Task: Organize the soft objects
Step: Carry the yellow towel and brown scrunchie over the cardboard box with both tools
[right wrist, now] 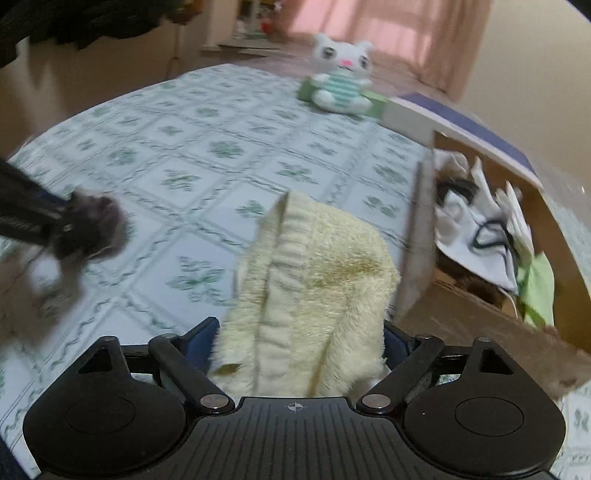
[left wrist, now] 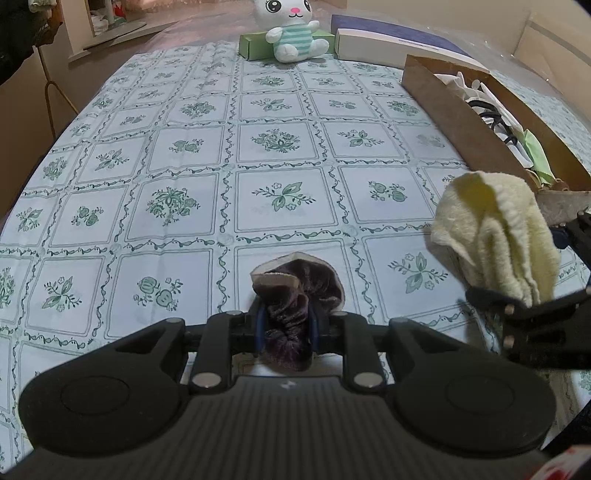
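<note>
Left gripper [left wrist: 286, 325]: jaws narrow, clamped on a dark sock [left wrist: 295, 295]; sock bunched between the pads, its upper part fanning out past the tips, its lower end hanging behind them.
Right gripper [right wrist: 299, 339]: jaws wide; cream sock [right wrist: 314, 280] lies between the blue pads and fills most of the gap; view blurred, so cannot tell if the pads press it.
Cream sock position: sticks out forward past the tips, just left of the box [right wrist: 417, 251] wall, over the tablecloth [right wrist: 207, 155].
Dark sock position: over the tablecloth, left of the cream sock, apart from it.
Box: cardboard, at right, with white, black and green soft things inside.
Far end: plush bunny [left wrist: 295, 33] sitting upright against a green carton [left wrist: 255, 46].
</note>
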Tool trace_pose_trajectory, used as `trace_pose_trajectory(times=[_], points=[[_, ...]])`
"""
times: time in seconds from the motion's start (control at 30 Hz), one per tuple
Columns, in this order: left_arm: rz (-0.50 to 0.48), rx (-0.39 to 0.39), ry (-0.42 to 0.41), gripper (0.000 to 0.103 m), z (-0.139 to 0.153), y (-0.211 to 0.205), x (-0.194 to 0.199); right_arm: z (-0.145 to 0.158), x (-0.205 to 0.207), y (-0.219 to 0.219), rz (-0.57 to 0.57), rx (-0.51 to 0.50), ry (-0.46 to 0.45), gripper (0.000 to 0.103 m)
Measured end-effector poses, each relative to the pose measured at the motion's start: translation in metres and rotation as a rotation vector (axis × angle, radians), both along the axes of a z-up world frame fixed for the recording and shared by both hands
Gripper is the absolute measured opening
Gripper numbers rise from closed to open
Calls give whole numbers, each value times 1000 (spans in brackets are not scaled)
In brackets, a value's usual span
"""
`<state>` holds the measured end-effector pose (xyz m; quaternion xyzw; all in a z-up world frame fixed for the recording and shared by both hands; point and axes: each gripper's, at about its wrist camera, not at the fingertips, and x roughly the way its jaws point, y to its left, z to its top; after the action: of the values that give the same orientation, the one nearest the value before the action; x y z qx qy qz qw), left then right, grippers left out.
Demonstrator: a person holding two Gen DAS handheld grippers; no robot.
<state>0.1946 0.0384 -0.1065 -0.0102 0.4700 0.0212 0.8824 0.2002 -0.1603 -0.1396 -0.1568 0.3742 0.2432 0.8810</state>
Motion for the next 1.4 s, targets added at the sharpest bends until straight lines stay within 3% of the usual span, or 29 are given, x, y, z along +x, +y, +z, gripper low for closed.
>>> trace_pose_trajectory(times=[0.13, 0.27, 0.47, 1.03, 1.4], points=[[-3, 3, -4, 21, -2, -2, 4, -6, 6, -8, -35, 21, 15, 72], [-14, 9, -14, 20, -2, -5, 7, -3, 6, -10, -60, 22, 7, 55], [-38, 11, -34, 20, 3, -12, 6, 6, 9, -19, -95, 74, 39, 45], [-75, 22, -113, 20, 37, -28, -10, 41, -9, -40, -125, 267, 114, 40], [-125, 16, -189, 20, 67, -47, -21, 72, -27, -69, -167, 385, 102, 40]])
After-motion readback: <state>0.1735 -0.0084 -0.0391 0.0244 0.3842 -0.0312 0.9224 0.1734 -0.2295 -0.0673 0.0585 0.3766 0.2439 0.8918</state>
